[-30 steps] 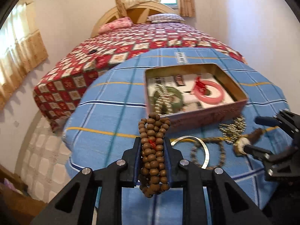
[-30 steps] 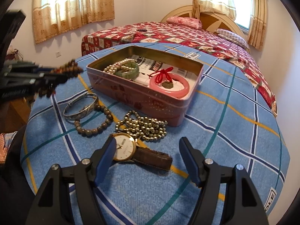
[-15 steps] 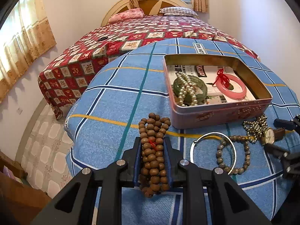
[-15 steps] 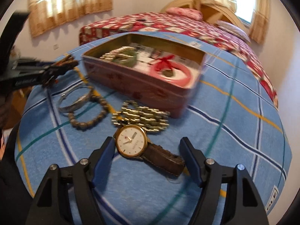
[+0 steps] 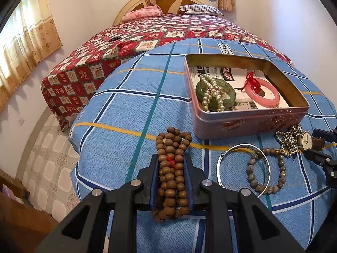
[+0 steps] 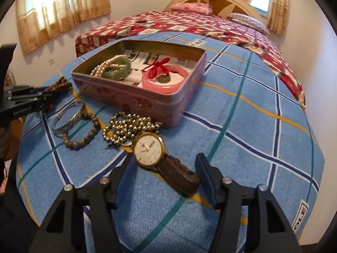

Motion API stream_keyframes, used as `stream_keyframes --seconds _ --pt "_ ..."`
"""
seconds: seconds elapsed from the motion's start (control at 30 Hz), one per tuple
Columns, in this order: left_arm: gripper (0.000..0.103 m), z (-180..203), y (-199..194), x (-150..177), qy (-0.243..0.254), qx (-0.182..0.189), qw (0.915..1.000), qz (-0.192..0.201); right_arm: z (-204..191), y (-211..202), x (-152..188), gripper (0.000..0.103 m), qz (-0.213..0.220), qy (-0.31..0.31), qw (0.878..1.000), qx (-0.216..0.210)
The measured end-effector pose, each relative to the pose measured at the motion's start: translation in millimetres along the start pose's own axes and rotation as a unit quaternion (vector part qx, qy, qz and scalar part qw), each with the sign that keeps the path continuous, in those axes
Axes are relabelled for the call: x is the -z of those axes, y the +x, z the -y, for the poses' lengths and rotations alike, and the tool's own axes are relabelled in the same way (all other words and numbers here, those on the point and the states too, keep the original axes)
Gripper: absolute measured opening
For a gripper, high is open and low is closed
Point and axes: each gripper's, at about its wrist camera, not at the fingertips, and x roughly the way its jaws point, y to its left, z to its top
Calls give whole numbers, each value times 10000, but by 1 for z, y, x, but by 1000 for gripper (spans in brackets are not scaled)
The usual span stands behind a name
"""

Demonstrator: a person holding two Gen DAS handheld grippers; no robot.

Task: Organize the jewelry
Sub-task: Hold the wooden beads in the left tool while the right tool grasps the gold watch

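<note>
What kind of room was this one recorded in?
Most likely a bedroom in a home. A bed with a red patterned cover, pillows and an arched headboard fills the background, and curtains hang at the windows.

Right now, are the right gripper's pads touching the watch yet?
Apart. The right wrist view shows blue cloth between each closing pad of the right gripper and the watch, whose strap lies between the jaws.

Your wrist cameras both look steeply down, close over the blue checked cloth (image 5: 130, 97) — sharing the tin (image 5: 248, 122) (image 6: 147, 103).
</note>
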Motion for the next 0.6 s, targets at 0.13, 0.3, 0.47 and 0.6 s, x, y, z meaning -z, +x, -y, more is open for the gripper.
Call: stream_keyframes --seconds 0.13,0.3,0.47,0.6 --pt "23 0 0 0 -7 5 10000 -2 -4 0 0 57 -14 -211 9997 -89" --pt "23 1 1 2 -38 10 10000 -4 4 -6 -2 57 53 -157 9997 -195" --pt "23 -1 2 1 -30 4 10000 2 -3 -4 -10 59 94 -296 9992 -265" --pt "23 0 3 1 -36 20 10000 -2 -13 3 -13 59 30 -487 9982 -362"
